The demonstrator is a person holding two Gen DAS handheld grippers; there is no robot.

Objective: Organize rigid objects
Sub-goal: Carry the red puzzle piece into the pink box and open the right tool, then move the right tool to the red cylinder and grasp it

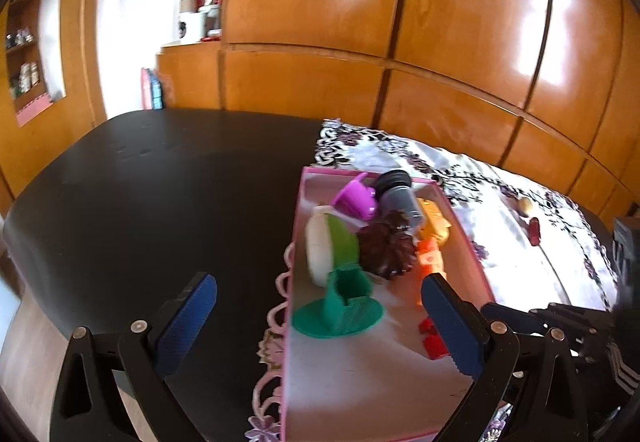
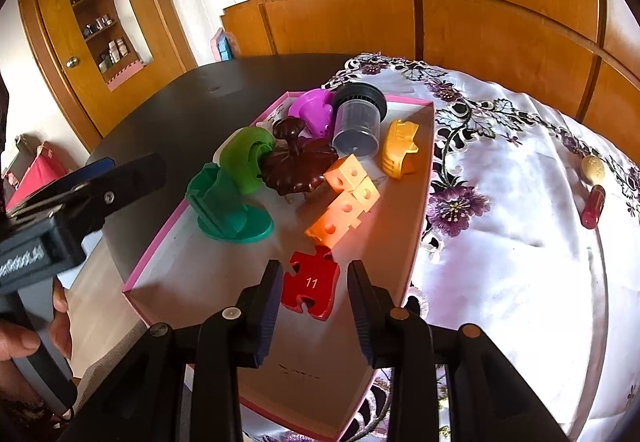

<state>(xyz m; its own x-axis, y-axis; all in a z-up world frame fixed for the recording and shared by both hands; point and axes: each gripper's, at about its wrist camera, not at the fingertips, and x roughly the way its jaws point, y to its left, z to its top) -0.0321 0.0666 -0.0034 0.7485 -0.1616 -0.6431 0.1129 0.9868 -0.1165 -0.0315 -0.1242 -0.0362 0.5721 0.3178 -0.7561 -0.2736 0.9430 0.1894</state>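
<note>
A pink-rimmed box [image 2: 425, 178] [image 1: 295, 242] lies on the table and holds several toys: a green stand [image 2: 228, 206] [image 1: 340, 306], a lime roll [image 2: 245, 158], a brown piece [image 2: 298, 162], a purple cup [image 2: 314, 110], a grey cylinder [image 2: 358, 122], a yellow piece [image 2: 400, 148], an orange cheese block [image 2: 344, 198] and a red puzzle piece marked 11 [image 2: 310, 284]. My right gripper [image 2: 314, 294] is open, its fingers either side of the red piece, just above it. My left gripper [image 1: 320, 318] is open above the box's left edge. A red and cream capsule [image 2: 594, 188] lies on the cloth.
An embroidered white cloth [image 2: 500, 242] covers the right part of the dark table [image 1: 160, 194]. Wooden cupboards [image 1: 400, 22] stand behind it. The left gripper's body [image 2: 60, 210] and the hand holding it show at the left of the right wrist view.
</note>
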